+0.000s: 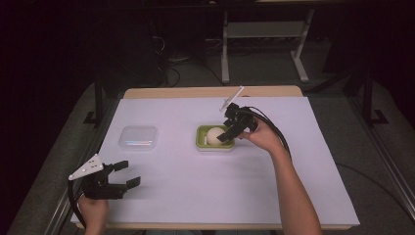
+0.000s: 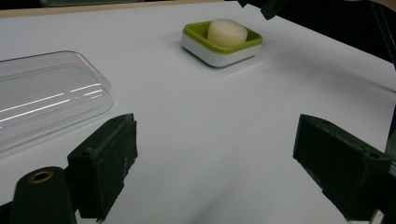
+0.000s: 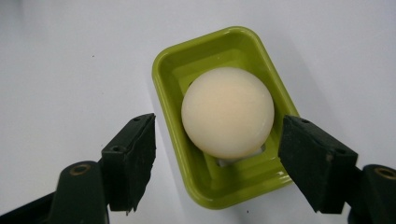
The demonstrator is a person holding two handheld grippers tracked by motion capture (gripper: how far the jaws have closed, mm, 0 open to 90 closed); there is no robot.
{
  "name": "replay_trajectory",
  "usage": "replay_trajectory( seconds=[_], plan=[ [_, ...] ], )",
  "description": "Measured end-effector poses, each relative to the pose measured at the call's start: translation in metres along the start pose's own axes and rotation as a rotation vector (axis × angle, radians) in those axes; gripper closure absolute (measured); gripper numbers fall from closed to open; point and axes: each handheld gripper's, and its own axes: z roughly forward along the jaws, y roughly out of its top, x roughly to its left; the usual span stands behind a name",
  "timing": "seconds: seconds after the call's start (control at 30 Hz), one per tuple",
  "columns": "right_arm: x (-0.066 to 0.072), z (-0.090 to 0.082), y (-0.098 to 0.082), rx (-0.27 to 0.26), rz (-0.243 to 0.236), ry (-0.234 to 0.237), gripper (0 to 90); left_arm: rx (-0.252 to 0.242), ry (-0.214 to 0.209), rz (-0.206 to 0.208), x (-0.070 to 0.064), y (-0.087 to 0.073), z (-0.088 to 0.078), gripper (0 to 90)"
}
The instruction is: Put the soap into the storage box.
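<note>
A round cream soap (image 1: 214, 135) (image 2: 227, 31) (image 3: 227, 116) lies in a green soap dish (image 1: 201, 144) (image 2: 219, 52) (image 3: 173, 70) near the middle of the white table cover. My right gripper (image 1: 228, 134) (image 3: 217, 165) hovers just above the dish, open, its jaws standing either side of the soap without touching it. A clear plastic lid (image 1: 138, 137) (image 2: 42, 100) lies flat to the left of the dish. My left gripper (image 1: 126, 174) (image 2: 215, 170) is open near the front left corner, with nothing between its jaws.
The white cover (image 1: 195, 196) spans the table, with a wooden strip (image 1: 210, 91) showing at the far edge. Black cables trail from the right gripper over the hand. A metal stand and wires sit on the floor beyond the table.
</note>
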Motion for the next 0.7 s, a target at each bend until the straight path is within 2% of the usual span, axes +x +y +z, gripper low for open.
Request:
replay_trajectory(
  seconds=[0.2, 0.47, 0.7],
  plan=[
    [0.007, -0.003, -0.011, -0.010, 0.021, 0.010, 26.3, 0.004, 0.002, 0.001, 0.000, 0.000, 0.000, 13.1],
    [0.014, -0.012, -0.022, -0.039, -0.001, 0.011, 26.1, 0.007, 0.003, 0.003, -0.001, 0.000, 0.001, 13.1],
    [0.020, -0.021, -0.033, -0.049, 0.007, 0.016, 26.0, 0.011, 0.006, 0.014, -0.002, 0.000, 0.002, 13.1]
  ],
)
